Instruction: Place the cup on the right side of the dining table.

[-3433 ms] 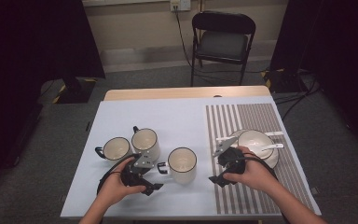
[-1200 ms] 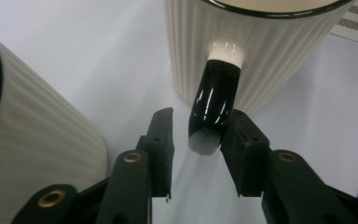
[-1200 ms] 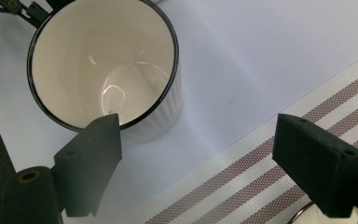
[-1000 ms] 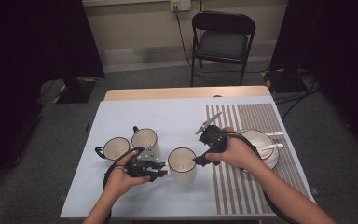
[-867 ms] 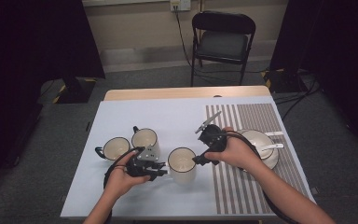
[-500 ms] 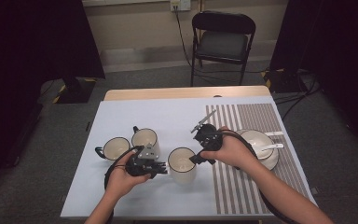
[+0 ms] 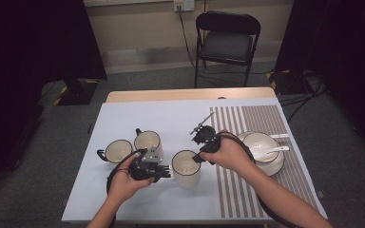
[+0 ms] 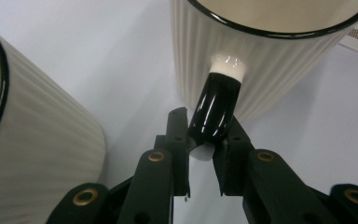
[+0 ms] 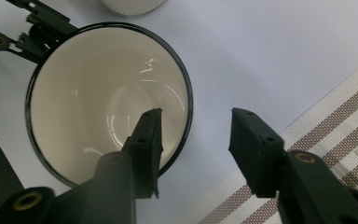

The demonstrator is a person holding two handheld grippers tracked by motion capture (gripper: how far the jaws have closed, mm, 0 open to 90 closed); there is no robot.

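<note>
Two tools: left [image 8: 205, 140] clamps mug handle [image 8: 216, 107], right [image 9: 196, 140] closing astride rim, pale-blue table [image 7: 123, 114].

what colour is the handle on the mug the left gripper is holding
Glossy black, white where it joins the cream ribbed mug; the handle is clearest in the left gripper view.

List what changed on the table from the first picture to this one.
The right gripper left the bowl on the striped mat and moved left to the nearest mug; its jaws have just been closing, straddling the rim without pressing. The left gripper has shut on that mug's handle. The two other mugs, bowl and spoon stayed put.
</note>
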